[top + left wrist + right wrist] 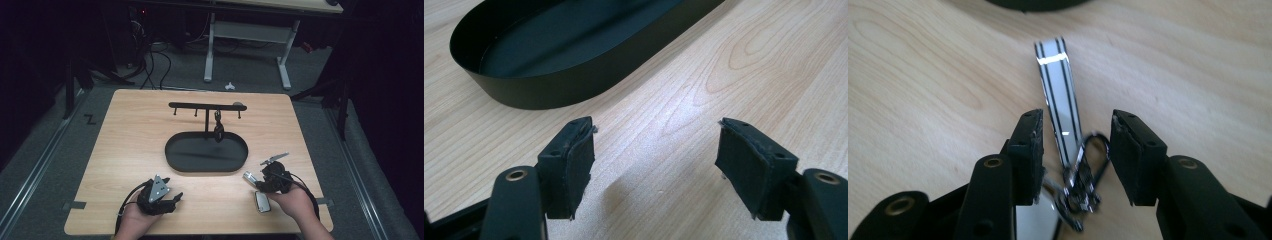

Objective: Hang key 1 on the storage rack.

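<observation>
Item: keychain [1055, 90], chrome striped strap on a ring, flat on the table [125, 130] at four o'clock from the black tray [172, 160].

Right gripper [1075, 125]: jaws part open astride strap and ring, pads not pressing.

Left gripper [654, 135]: jaws apart, empty, at seven o'clock.

Step, as judged: pickup. Next: close on the ring, lift toward the hook rail [206, 106] at twelve o'clock.

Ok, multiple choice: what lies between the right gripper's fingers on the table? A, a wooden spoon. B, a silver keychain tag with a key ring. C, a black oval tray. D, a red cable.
B: in the right gripper view a shiny striped keychain tag with its key ring lies on the wooden table between the open fingers.
</observation>
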The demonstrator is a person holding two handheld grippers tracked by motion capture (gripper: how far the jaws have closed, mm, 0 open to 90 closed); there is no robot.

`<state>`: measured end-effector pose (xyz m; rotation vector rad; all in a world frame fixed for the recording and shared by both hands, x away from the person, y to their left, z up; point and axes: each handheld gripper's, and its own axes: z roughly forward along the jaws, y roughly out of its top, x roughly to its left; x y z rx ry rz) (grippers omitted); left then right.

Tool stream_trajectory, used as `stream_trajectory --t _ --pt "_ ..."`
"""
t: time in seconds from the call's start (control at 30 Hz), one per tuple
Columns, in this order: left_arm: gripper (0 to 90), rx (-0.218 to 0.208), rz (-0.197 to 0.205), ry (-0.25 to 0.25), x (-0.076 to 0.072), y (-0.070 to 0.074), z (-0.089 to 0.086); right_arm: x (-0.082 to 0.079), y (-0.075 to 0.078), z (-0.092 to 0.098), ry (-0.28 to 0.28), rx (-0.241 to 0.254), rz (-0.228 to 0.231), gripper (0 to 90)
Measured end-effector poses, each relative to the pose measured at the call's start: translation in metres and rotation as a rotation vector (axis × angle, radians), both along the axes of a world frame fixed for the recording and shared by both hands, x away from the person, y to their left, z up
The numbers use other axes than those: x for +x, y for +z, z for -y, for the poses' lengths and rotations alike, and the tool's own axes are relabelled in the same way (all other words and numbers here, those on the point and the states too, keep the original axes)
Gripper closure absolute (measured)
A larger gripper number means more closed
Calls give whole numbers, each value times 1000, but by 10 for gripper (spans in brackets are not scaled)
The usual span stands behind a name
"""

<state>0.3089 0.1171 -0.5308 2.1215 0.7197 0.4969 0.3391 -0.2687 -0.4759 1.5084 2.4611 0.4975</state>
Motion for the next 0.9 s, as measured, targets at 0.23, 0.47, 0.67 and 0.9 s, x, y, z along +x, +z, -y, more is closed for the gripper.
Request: stream_trajectory --t 0.23,0.47,0.67,0.9 --pt "316 5 1 -4 0 0 2 -6 -4 10 -56 7 -49 633" --pt "316 9 -1 -2 0 -1 2 -2 -7 12 -46 -21 -45 857" --pt "316 9 -1 -1 0 -1 1 9 -4 8 -11 -41 -33 862" --pt "316 9 0 -1 0 -1 1 22 -2 -1 8 -41 9 833"
